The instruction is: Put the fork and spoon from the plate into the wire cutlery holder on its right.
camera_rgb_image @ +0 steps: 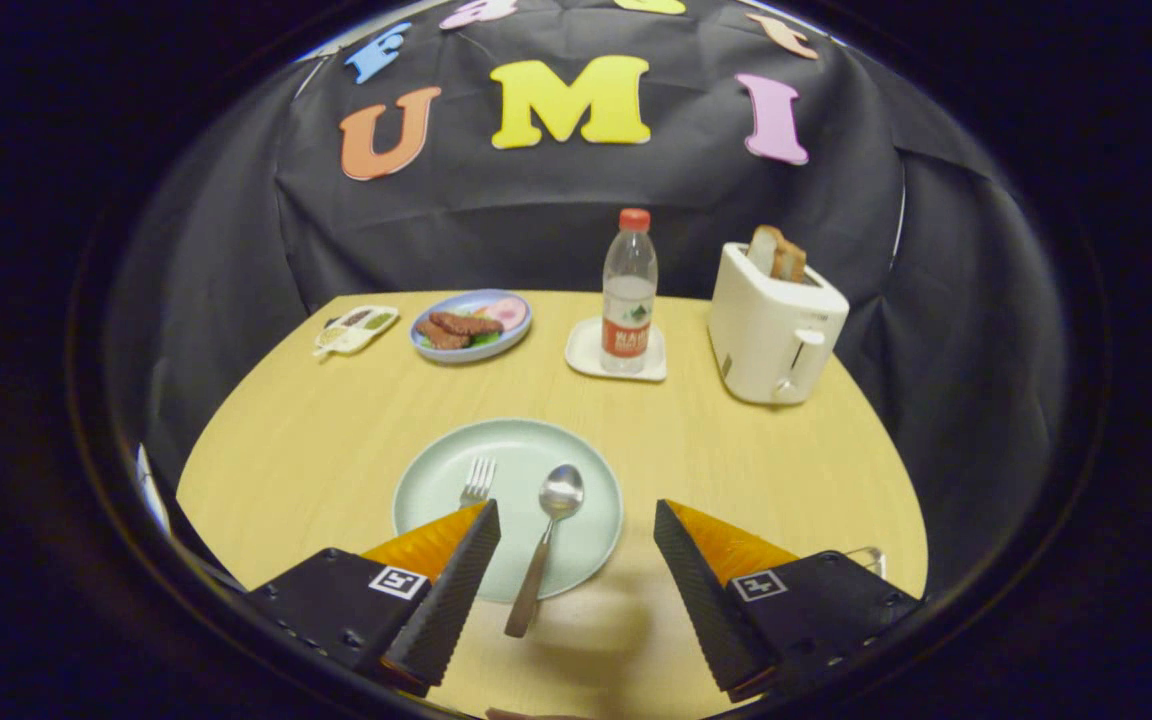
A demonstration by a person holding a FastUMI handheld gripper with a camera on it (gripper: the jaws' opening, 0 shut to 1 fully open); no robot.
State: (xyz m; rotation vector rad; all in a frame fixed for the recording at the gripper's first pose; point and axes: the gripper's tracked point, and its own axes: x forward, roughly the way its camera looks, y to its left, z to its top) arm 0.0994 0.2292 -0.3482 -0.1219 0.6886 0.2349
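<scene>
Broadly, the pale wooden worktop (336, 440) takes up most of the scene, rounded at its far edge. At the far right stands a white toaster (774, 325) with slices of bread (778, 254) sticking up from its slots. Left of it a clear water bottle (629, 292) with a red cap stands upright on a small white square tray (588, 352). Further left is a blue plate of food (471, 327), and beside that a small white packet (354, 329).

Nearer lies the pale green plate (526, 450). The spoon (548, 545) rests on it, bowl toward the far side, its handle running over the near rim onto the worktop. The fork (477, 483) lies just left of the spoon, its handle hidden behind the left finger.

The hand-held gripper (577, 535) is wide open and holds nothing; the spoon's handle lies between its fingers, closer to the left one. A bit of wire (871, 556) shows past the right finger, too little to identify.
</scene>
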